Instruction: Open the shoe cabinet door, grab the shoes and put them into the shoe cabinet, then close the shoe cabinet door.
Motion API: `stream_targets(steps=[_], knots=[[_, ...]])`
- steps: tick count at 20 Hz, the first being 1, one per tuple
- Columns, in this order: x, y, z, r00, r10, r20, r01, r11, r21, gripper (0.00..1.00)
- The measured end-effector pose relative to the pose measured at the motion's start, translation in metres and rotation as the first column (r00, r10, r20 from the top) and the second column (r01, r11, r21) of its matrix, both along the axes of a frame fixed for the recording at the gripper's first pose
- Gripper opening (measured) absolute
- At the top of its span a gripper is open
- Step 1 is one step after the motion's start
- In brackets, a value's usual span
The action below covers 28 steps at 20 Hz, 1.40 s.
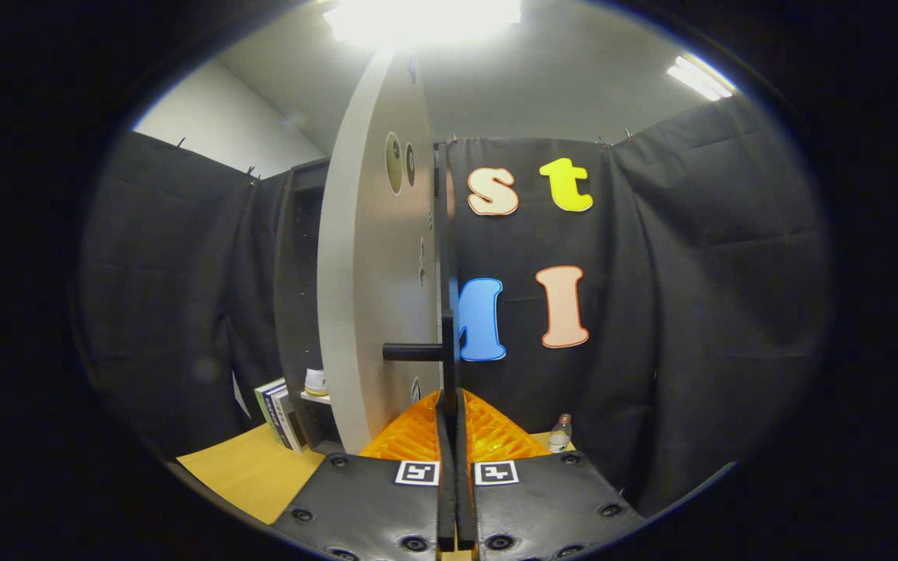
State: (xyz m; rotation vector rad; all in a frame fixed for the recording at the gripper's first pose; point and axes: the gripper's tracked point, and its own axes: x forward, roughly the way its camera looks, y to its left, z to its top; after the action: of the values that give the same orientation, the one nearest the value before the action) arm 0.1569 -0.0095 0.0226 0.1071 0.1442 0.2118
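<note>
Fingers [450, 405] clenched on thin edge of cabinet door [383, 273], frame centre, beside its handle [415, 352]. Rigid panel, probably light, hinged; handle likely the surer purchase.

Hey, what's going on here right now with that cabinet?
A person's handheld gripper has its fingers closed on the thin dark handle of the shoe cabinet door. The door stands swung open, edge toward the camera. Behind it, inside the dark cabinet, a light shoe sits on a shelf. Books lean beside the cabinet, and a small bottle stands on the wooden surface.
</note>
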Motion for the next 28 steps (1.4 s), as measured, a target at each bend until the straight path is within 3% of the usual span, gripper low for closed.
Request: stream_targets(steps=[6,7,8,14,16,20,24,28], knots=[[-0.012,-0.01,-0.004,0.999,-0.04,0.001,0.04,0.999,-0.015,0.13],[-0.016,-0.016,-0.005,0.998,-0.061,-0.003,0.061,0.998,-0.029,0.18],[-0.022,-0.019,-0.006,0.997,-0.072,-0.009,0.072,0.997,-0.037,0.31],[-0.06,-0.008,-0.005,0.996,-0.092,-0.005,0.092,0.995,-0.048,0.38],[-0.072,0.004,-0.01,0.997,-0.078,0.002,0.078,0.995,-0.057,0.48],[-0.084,0.029,-0.017,0.998,-0.031,0.058,0.038,0.991,-0.125,0.97],[-0.098,0.063,-0.039,0.998,0.035,0.054,-0.027,0.99,-0.139,0.99],[-0.103,0.098,-0.084,0.995,0.091,-0.031,-0.094,0.989,-0.117,0.98]])
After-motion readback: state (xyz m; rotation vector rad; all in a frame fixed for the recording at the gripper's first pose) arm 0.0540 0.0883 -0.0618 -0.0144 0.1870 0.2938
